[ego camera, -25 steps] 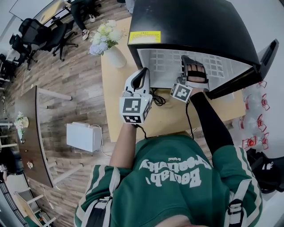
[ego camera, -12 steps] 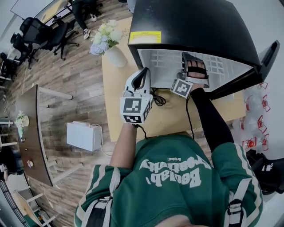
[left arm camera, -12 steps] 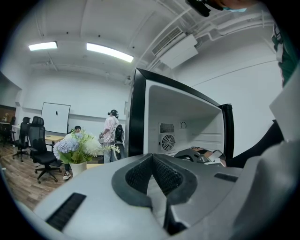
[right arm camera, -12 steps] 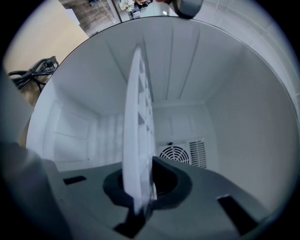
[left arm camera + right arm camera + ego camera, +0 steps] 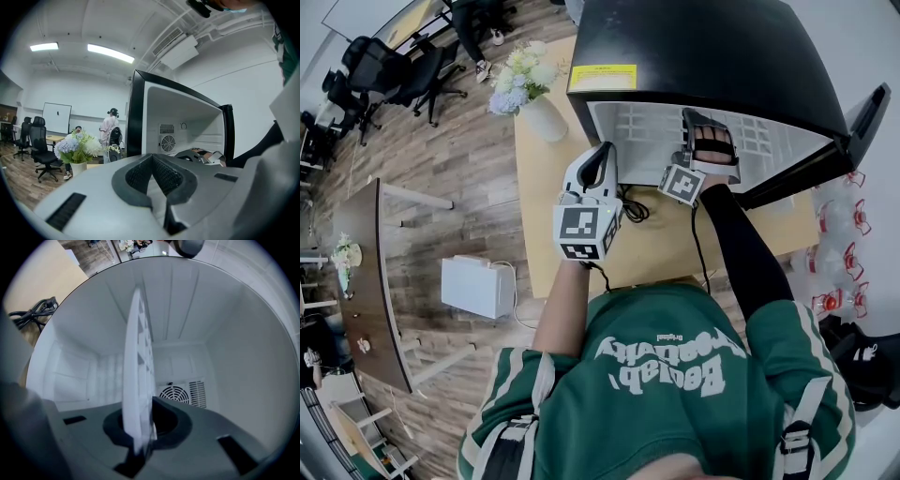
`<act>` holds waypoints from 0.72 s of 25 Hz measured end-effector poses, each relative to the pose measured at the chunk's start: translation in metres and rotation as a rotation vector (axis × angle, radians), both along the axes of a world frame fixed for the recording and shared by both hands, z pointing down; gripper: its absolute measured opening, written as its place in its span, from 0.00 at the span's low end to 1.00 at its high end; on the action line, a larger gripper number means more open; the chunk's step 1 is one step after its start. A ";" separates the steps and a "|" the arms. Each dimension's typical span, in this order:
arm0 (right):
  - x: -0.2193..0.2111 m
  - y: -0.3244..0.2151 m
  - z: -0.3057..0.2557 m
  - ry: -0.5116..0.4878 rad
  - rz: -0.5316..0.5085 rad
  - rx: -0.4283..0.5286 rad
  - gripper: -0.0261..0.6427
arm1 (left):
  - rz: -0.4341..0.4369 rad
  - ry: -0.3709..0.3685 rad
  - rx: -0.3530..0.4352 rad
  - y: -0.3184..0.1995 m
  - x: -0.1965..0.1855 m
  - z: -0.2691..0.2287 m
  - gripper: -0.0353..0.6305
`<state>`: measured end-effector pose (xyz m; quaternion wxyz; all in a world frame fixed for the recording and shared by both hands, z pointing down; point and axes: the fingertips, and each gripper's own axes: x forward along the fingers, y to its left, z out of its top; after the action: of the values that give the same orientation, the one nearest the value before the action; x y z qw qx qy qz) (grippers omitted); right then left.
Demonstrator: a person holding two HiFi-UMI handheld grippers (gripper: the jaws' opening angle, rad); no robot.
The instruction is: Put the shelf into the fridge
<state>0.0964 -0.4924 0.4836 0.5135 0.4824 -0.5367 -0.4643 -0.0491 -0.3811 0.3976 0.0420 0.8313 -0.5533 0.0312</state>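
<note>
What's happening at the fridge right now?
A person is fitting a white shelf into the open black fridge that stands on a wooden table. The right gripper reaches into the fridge with its fingers clamped on the shelf's near edge. The left gripper hovers outside, in front of the fridge, fingers shut on nothing. Whether the shelf is seated on its rails can't be told.

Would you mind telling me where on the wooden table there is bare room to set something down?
Bare wood lies along the table left edge, between the vase and the near corner, and in front of the fridge, from the cable to the near edge. The fridge mouth is crowded: the shelf and right gripper fill it.
</note>
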 end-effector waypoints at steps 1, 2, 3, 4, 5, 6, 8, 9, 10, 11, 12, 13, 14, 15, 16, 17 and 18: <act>0.000 0.000 0.000 0.000 0.000 -0.001 0.08 | 0.000 -0.001 -0.001 0.001 0.000 0.000 0.05; 0.000 0.000 0.000 -0.001 0.000 -0.005 0.08 | 0.000 -0.001 -0.002 0.002 0.001 0.001 0.05; 0.000 0.001 0.001 0.004 0.000 -0.010 0.09 | 0.001 -0.001 -0.003 0.003 0.001 0.001 0.05; -0.001 0.002 0.003 0.021 -0.002 -0.015 0.13 | 0.000 0.000 -0.003 0.004 0.001 0.001 0.05; -0.001 0.002 0.004 0.044 -0.006 -0.021 0.20 | 0.000 0.000 -0.003 0.004 0.000 0.001 0.05; -0.002 0.004 0.007 0.062 -0.017 -0.026 0.27 | -0.001 -0.001 -0.002 0.005 0.000 0.001 0.05; -0.006 0.008 0.009 0.037 -0.052 -0.033 0.32 | 0.002 -0.011 0.008 0.005 -0.001 -0.001 0.05; -0.008 0.010 0.009 0.005 -0.067 -0.041 0.32 | 0.005 -0.018 0.016 0.004 -0.001 -0.003 0.05; -0.009 0.013 0.009 -0.021 -0.073 -0.049 0.33 | 0.008 -0.022 0.024 0.004 -0.001 -0.006 0.05; -0.009 0.016 0.009 -0.030 -0.073 -0.054 0.35 | 0.012 -0.023 0.031 0.005 0.000 -0.009 0.05; -0.010 0.019 0.009 -0.027 -0.071 -0.056 0.37 | 0.016 -0.023 0.038 0.006 0.000 -0.012 0.05; -0.010 0.022 0.008 -0.021 -0.071 -0.055 0.39 | 0.020 -0.025 0.043 0.007 0.000 -0.014 0.05; -0.011 0.026 0.007 -0.022 -0.069 -0.054 0.40 | 0.024 -0.029 0.050 0.009 0.000 -0.016 0.05; -0.011 0.029 0.005 -0.030 -0.065 -0.054 0.40 | 0.030 -0.035 0.057 0.011 0.000 -0.018 0.05; -0.011 0.032 0.003 -0.042 -0.060 -0.057 0.41 | 0.038 -0.037 0.063 0.012 0.001 -0.020 0.05; -0.011 0.035 0.001 -0.052 -0.056 -0.061 0.41 | 0.047 -0.035 0.065 0.013 0.002 -0.021 0.05; -0.013 0.038 -0.001 -0.058 -0.056 -0.066 0.42 | 0.057 -0.031 0.065 0.014 0.003 -0.022 0.05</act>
<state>0.0838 -0.4539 0.4826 0.5002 0.4633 -0.5795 -0.4466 -0.0465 -0.3672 0.3759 0.0054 0.8471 -0.5307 0.0273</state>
